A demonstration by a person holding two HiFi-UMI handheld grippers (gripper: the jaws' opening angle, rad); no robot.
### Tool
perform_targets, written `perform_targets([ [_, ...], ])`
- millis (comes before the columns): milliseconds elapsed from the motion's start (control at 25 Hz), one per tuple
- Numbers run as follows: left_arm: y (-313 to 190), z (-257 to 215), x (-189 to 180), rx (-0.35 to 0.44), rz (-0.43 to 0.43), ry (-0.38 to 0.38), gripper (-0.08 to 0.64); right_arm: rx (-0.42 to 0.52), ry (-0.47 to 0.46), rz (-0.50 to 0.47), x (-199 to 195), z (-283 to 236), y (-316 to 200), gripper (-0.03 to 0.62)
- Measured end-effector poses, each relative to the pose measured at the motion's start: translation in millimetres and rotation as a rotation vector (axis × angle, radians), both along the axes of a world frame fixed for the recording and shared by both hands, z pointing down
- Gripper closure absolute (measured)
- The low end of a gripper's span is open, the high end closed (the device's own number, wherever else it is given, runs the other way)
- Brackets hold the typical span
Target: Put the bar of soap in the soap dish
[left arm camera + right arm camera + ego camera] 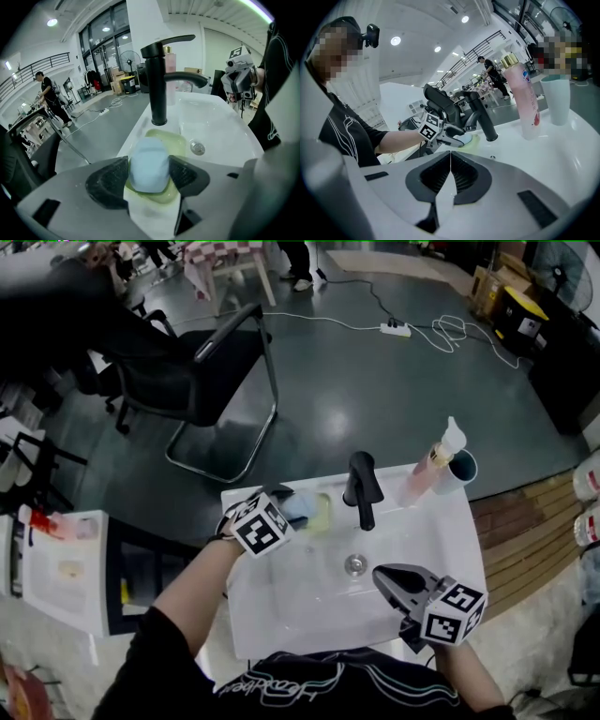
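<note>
A pale blue bar of soap (149,164) sits between the jaws of my left gripper (149,174), whose pads press on its two sides. The bar hangs just over the near end of a yellow-green soap dish (168,139) on the sink's back ledge, left of the black faucet (157,79). In the head view the left gripper (283,508) holds the soap (298,510) beside the dish (322,513). My right gripper (396,580) hovers over the basin's front right, shut with nothing in it (450,176).
The white sink (300,606) has a drain (354,564) in its middle. A pink pump bottle (427,472) and a teal cup (462,471) stand at the back right. A black chair (206,381) stands on the floor beyond the sink.
</note>
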State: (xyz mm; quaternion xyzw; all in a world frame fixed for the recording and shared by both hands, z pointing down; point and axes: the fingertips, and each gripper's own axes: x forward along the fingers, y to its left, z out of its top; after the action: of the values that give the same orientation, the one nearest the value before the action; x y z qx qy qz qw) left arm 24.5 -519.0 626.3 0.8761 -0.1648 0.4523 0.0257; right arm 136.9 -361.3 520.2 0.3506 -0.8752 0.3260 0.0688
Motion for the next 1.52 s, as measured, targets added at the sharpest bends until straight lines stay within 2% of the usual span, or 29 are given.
perform_targets([
  [200, -3.1, -6.5, -2.7, 0.006, -0.036, 0.034, 0.266, 0.0, 0.006, -0.003, -1.4, -4.6, 2.1, 0.565],
  [440, -0.6, -29.6, -11.4, -0.006, -0.124, 0.16, 0.245, 0.066, -0.029, -0.022, -5.2, -27.5, 8.4, 0.564],
  [680, 16.6, -85.3, -19.6, -0.054, -0.319, 0.46, 0.247, 0.123, -0.044, -0.022, -4.5, -45.6, 11.7, 0.565],
  [880, 67.0, -125.1, -24.6, -0.083, -0.377, 0.655, 0.252, 0.158, -0.064, -0.045, -11.3, -61.7, 11.5, 0.565],
  [1040, 104.5, -145.1, -13.3, -0.156, -0.417, 0.767, 0.349, 0.18, -0.023, -0.066, -19.4, -64.5, 9.5, 0.565],
  [1240, 147.0, -182.4, 1.4, -0.202, -0.394, 0.903, 0.464, 0.208, -0.054, -0.072, -29.8, -81.5, 13.1, 0.565],
  [1360, 164.6, -203.1, -4.2, -0.201, -0.396, 0.948, 0.501, 0.234, -0.079, -0.081, -41.4, -94.4, 17.0, 0.565],
  [1520, 183.1, -225.4, -12.9, -0.143, -0.387, 0.959, 0.523, 0.26, -0.096, -0.113, -58.1, -111.0, 24.4, 0.566],
])
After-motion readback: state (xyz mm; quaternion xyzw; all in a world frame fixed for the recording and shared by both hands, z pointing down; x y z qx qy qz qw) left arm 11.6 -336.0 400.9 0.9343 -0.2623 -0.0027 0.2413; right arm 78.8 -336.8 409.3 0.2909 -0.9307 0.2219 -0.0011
